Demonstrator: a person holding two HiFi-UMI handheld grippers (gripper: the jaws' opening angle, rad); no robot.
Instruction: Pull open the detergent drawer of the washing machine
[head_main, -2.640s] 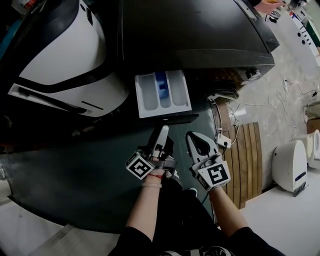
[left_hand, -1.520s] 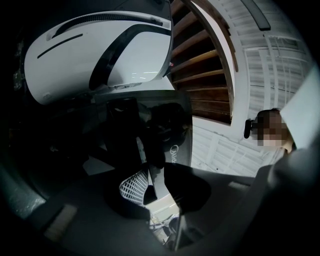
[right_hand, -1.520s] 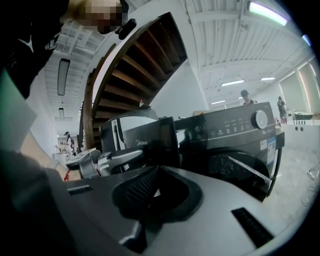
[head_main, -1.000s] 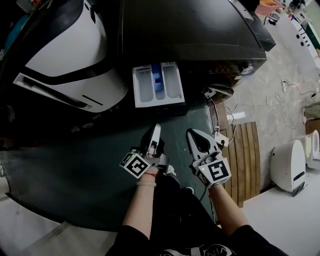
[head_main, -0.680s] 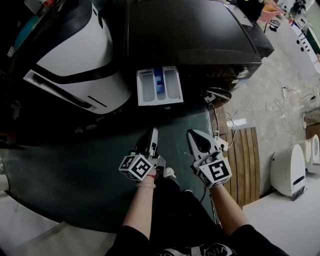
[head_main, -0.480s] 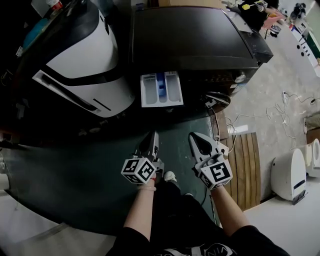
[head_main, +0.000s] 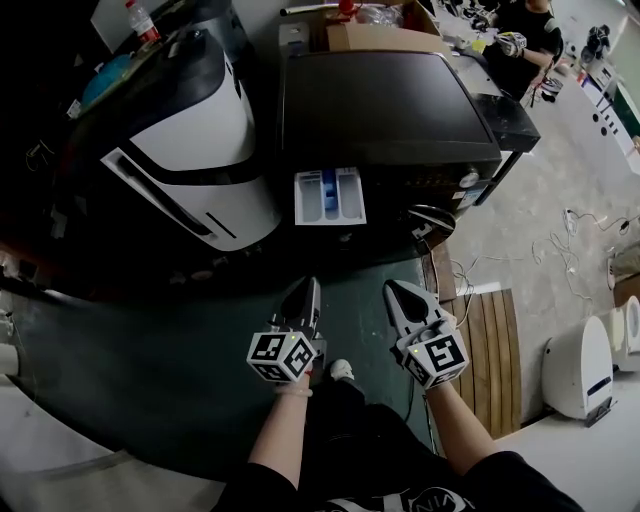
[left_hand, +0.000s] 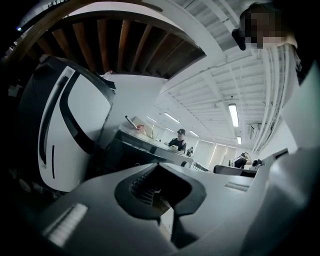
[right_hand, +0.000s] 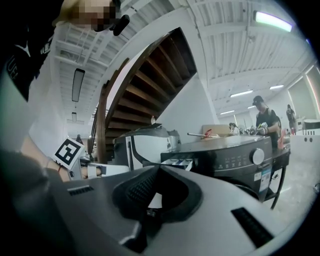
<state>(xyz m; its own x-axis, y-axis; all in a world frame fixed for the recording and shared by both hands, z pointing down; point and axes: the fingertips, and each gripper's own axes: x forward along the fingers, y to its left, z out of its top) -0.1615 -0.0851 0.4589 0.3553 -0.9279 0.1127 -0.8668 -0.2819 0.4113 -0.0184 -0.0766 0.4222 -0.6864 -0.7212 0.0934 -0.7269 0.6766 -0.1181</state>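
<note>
The black washing machine (head_main: 390, 105) stands at the top middle of the head view. Its white detergent drawer (head_main: 329, 196), with a blue insert, sticks out of the front, pulled open. My left gripper (head_main: 307, 290) and right gripper (head_main: 398, 291) hover side by side well in front of the drawer, apart from it. Both are shut with nothing between the jaws. In the left gripper view, the left gripper (left_hand: 160, 165) points toward the machine. Past the right gripper (right_hand: 159, 168), the right gripper view shows the open drawer (right_hand: 177, 162) and the machine's control panel (right_hand: 235, 160).
A big white-and-black appliance (head_main: 190, 150) stands left of the washing machine. A wooden pallet (head_main: 495, 330) and cables lie on the floor at right, beside a small white unit (head_main: 580, 350). A cardboard box (head_main: 380, 35) sits behind the machine, and a person (head_main: 525, 35) is at the back right.
Both grippers have risen and drawn back from the drawer. The left one has rolled, turning its marker cube. The drawer stays open and looks farther away.
</note>
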